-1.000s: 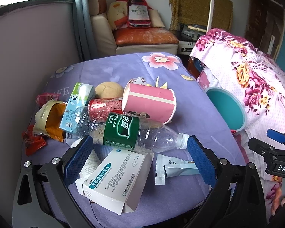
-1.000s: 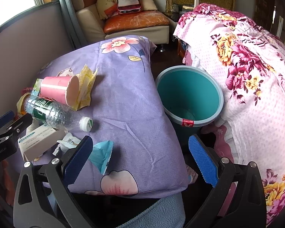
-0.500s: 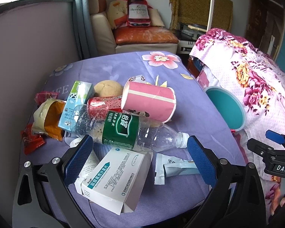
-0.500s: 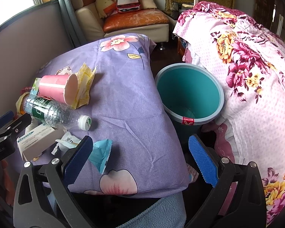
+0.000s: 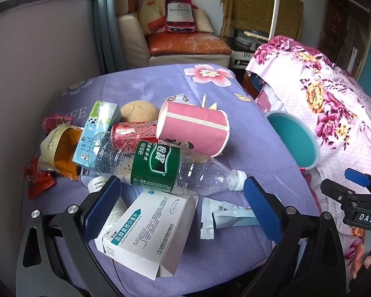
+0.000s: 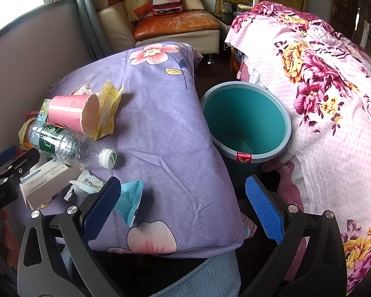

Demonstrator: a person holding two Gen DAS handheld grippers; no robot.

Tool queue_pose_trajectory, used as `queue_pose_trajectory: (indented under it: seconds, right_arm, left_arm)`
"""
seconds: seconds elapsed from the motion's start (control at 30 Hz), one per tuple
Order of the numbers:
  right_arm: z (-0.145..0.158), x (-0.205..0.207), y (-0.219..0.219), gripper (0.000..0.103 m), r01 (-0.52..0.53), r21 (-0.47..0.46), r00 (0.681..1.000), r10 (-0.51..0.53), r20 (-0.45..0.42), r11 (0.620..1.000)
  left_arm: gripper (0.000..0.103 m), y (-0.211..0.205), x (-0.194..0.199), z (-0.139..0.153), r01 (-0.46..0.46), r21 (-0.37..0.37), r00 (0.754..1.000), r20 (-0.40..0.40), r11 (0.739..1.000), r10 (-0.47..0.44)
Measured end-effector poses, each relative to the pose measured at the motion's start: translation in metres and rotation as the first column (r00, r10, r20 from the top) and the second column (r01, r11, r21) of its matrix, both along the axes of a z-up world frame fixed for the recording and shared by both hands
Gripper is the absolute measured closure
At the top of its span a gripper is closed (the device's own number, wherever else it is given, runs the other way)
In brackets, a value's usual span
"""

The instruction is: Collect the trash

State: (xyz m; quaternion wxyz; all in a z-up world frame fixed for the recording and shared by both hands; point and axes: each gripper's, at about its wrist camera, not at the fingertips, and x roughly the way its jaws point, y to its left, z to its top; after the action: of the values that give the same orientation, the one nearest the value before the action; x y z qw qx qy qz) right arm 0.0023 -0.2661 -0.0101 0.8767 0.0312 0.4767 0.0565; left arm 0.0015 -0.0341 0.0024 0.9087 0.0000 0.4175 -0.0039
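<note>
Left gripper (image 5: 179,208): fingers spread wide, holding nothing, hovering low over the near end of the trash pile.
Right gripper (image 6: 188,206): fingers spread wide and empty, above the near edge of the purple cloth (image 6: 160,113), with the bin beyond its right finger.
Medicine box (image 5: 146,232): white, lying flat between the left gripper's fingers, closer to the left one; whether it touches that pad cannot be told.
Water bottle (image 5: 160,165): lying on its side just beyond the left fingertips, white cap pointing toward the right finger, partly over the box.
Pink cup (image 5: 194,131): on its side behind the bottle, against a red can (image 5: 133,133).
Torn packet (image 5: 222,216): pale blue and white, just inside the left gripper's right finger.
Bin (image 6: 244,121): teal, standing in the gap between the purple cloth and the floral bedspread (image 6: 321,86).
Left wrist view only: a milk carton (image 5: 96,133), an orange snack bag (image 5: 60,151) and a red wrapper (image 5: 37,180) at the pile's far left.
Right wrist view only: the bin's inside, with nothing visible in it, and a yellow wrapper (image 6: 108,109) behind the cup.
</note>
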Motion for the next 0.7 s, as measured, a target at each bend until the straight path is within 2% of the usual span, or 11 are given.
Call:
queue_pose_trajectory:
  seconds: [0.4, 0.7]
  right_arm:
    - [-0.001, 0.003, 0.007, 0.006, -0.014, -0.012, 1.000, 0.014, -0.011, 1.000]
    - [-0.002, 0.004, 0.020, 0.006, -0.054, -0.027, 0.998, 0.054, -0.028, 0.998]
  left_arm:
    - [0.004, 0.003, -0.001, -0.003, -0.007, -0.019, 1.000, -0.010, 1.000, 0.006]
    - [0.004, 0.025, 0.001, 0.000, -0.022, -0.034, 0.999, -0.031, 0.999, 0.021]
